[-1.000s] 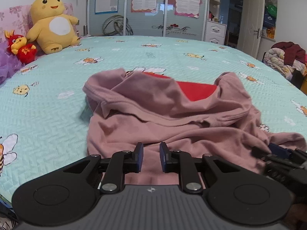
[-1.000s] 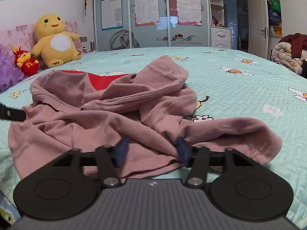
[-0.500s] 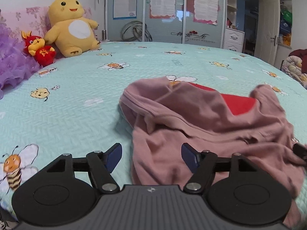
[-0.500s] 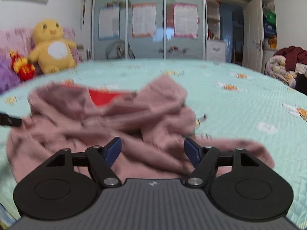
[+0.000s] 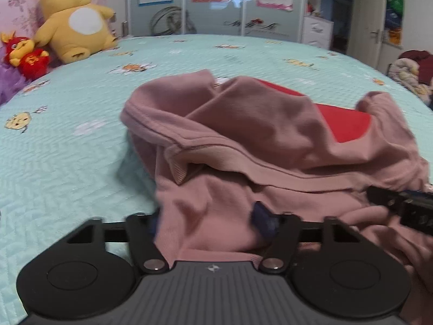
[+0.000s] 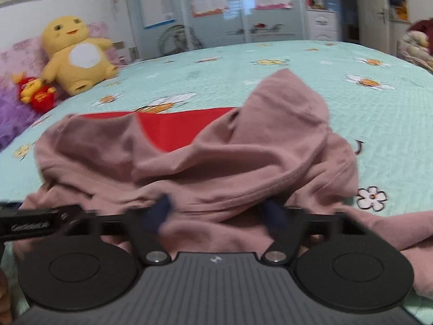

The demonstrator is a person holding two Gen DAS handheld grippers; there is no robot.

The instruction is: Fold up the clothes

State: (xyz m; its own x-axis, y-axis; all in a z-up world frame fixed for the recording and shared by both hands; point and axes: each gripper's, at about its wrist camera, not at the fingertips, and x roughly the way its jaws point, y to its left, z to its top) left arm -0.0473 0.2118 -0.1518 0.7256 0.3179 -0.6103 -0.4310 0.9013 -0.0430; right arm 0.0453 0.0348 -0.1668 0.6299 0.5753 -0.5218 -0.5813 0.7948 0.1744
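Observation:
A crumpled dusty-pink garment with a red panel lies on the teal bedspread. My left gripper is open, its jaws wide apart, with the garment's near left hem lying between them. My right gripper is open too, with a fold of the pink garment between its jaws near the hem. The red panel shows behind. The right gripper's tip shows at the right edge of the left wrist view. The left gripper's side shows at the left edge of the right wrist view.
A yellow plush toy and a small red plush sit at the bed's far left by pink pillows. Wardrobe doors with posters stand behind the bed. A heap of bedding lies at the far right.
The left gripper, nearly shut a second ago, opened wide and now straddles the garment's hem. The right gripper stayed open and moved forward into the fabric.

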